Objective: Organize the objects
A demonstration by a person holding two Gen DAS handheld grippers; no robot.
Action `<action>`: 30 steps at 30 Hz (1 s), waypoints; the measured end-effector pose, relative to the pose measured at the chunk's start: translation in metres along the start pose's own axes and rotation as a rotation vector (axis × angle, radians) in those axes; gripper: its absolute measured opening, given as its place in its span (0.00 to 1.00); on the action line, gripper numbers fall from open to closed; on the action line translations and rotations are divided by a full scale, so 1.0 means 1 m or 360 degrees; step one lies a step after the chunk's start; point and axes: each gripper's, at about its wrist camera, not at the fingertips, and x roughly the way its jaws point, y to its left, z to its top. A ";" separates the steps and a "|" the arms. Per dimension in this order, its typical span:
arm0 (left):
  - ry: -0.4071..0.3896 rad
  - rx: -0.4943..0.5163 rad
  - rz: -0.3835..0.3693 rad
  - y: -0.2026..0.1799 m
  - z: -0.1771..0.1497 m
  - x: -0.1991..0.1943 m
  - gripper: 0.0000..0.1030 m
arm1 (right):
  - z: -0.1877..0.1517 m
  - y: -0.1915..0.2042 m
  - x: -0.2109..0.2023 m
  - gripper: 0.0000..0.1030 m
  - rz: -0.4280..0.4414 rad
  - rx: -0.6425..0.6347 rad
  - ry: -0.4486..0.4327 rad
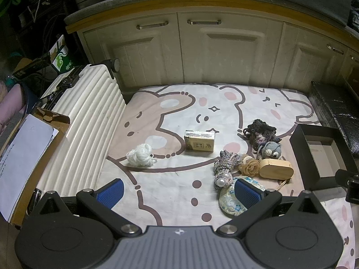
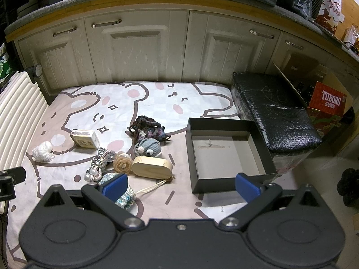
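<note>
Nothing is sorted yet: the black box [image 2: 226, 154], just ahead of the right hand-held gripper [image 2: 181, 187], sits empty. The wooden case [image 2: 152, 167], the grey knitted toy [image 2: 148, 147], the white yarn [image 1: 140, 154] and the small carton [image 1: 199, 143] all lie loose on the sheet ahead of the left hand-held gripper [image 1: 178, 194]. Both hand-held grippers are spread wide, holding nothing.

a red carton [image 2: 328, 102] at far right reads "tuborg" in white.
</note>
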 end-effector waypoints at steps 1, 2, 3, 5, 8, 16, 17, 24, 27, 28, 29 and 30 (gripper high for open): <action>0.0000 0.0000 0.0000 0.000 0.000 0.000 1.00 | 0.000 0.000 0.000 1.00 0.0001 0.0001 0.0000; 0.0000 0.0000 0.0000 0.000 0.000 0.000 1.00 | 0.000 0.000 0.000 1.00 0.0001 0.0001 0.0000; 0.0001 0.0002 -0.0001 -0.001 0.000 0.000 1.00 | 0.001 0.000 0.000 1.00 0.0001 0.0001 0.0000; 0.0001 0.0004 -0.0002 -0.003 -0.001 -0.001 1.00 | 0.001 0.000 0.000 1.00 0.0001 0.0001 0.0001; 0.0002 0.0005 -0.0004 -0.003 0.000 -0.001 1.00 | 0.001 0.000 0.000 1.00 0.0001 0.0001 0.0001; 0.0004 0.0012 -0.0008 -0.005 0.000 -0.001 1.00 | 0.001 0.000 0.000 1.00 0.0001 0.0002 0.0002; 0.0004 0.0013 -0.0010 -0.004 0.000 -0.001 1.00 | 0.001 -0.001 0.000 1.00 0.0001 0.0001 0.0002; 0.0006 0.0020 -0.0025 -0.002 0.002 -0.001 1.00 | 0.000 -0.001 0.001 1.00 0.0002 0.0007 0.0006; 0.0010 0.0021 -0.0035 -0.001 0.003 -0.001 1.00 | 0.002 -0.002 0.000 1.00 0.0005 0.0008 0.0010; 0.0010 0.0024 -0.0038 -0.001 0.003 -0.001 1.00 | 0.002 -0.002 0.000 1.00 0.0004 0.0008 0.0010; 0.0010 0.0026 -0.0039 -0.001 0.003 -0.001 1.00 | 0.002 -0.002 0.000 1.00 0.0005 0.0008 0.0010; 0.0009 0.0028 -0.0039 -0.001 0.003 -0.001 1.00 | 0.002 -0.002 0.000 1.00 0.0004 0.0009 0.0011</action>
